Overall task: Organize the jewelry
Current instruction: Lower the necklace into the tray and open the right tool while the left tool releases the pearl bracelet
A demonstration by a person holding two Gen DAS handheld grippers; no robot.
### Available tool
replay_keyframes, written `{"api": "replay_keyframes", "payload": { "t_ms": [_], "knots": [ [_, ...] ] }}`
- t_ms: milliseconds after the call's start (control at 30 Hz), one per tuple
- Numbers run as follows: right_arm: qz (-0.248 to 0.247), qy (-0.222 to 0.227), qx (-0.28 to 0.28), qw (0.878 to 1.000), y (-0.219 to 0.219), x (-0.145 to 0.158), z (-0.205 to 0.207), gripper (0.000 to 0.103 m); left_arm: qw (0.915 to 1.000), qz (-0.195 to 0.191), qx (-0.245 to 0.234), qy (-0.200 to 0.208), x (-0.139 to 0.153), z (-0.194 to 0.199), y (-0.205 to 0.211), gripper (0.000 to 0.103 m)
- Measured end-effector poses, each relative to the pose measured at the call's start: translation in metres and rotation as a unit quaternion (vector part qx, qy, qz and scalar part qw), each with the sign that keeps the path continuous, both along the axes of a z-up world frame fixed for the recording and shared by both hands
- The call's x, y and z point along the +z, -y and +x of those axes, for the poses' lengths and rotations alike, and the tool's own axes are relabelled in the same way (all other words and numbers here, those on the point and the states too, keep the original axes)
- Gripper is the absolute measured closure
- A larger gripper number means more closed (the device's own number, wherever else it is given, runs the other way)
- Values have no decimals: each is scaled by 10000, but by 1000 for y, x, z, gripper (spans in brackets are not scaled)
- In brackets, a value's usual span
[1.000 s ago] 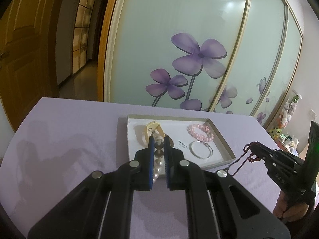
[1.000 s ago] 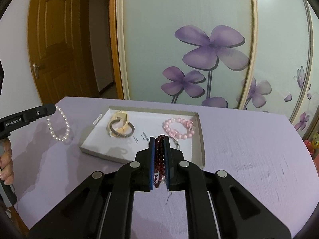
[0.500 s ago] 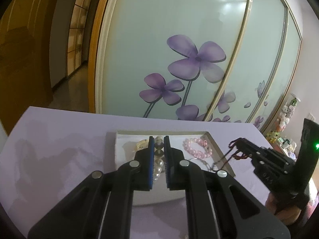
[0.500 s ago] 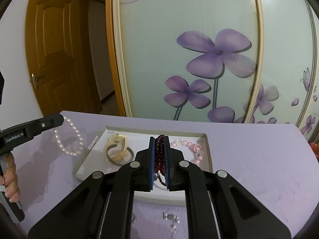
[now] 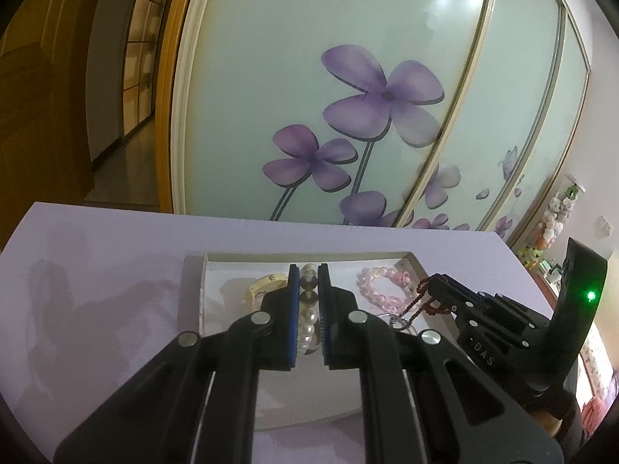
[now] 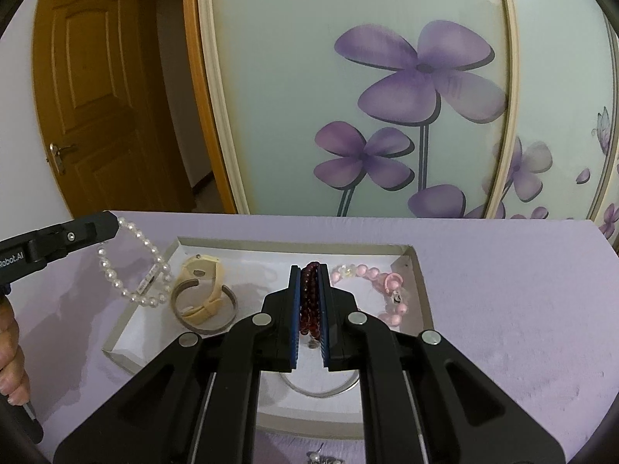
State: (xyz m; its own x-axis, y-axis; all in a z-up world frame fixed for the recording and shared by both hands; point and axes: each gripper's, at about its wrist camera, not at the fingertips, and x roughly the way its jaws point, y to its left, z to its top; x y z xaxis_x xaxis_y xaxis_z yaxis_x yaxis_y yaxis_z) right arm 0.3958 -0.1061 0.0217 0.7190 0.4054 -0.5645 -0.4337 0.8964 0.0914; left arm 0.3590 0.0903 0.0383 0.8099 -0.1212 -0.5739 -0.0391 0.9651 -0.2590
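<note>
pearl bracelet (image 5: 307, 309) is clenched in my left gripper (image 5: 308, 301), dark red bead strand (image 6: 309, 301) in my right gripper (image 6: 309, 301). both have carried forward since a second ago, so the white tray (image 6: 419, 270) now lies just beneath the fingertips; i judge release comes next.

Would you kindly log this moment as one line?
left gripper: shut on pearl bracelet | right gripper: shut on dark red bead bracelet | both above tray
</note>
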Motion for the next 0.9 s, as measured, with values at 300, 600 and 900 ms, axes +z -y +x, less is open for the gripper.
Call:
{"api": "replay_keyframes", "payload": {
  "t_ms": [300, 600, 900],
  "knots": [
    [82, -75, -20, 9999, 2, -7, 6, 94, 10000, 49, -26, -71, -6, 7, 4, 94],
    [102, -129, 45, 9999, 0, -12, 6, 75, 9999, 71, -15, -80, -6, 9, 5, 94],
    [240, -101, -64, 9996, 12, -9, 4, 65, 9999, 82, -27, -85, -8, 11, 5, 94]
  ]
}}
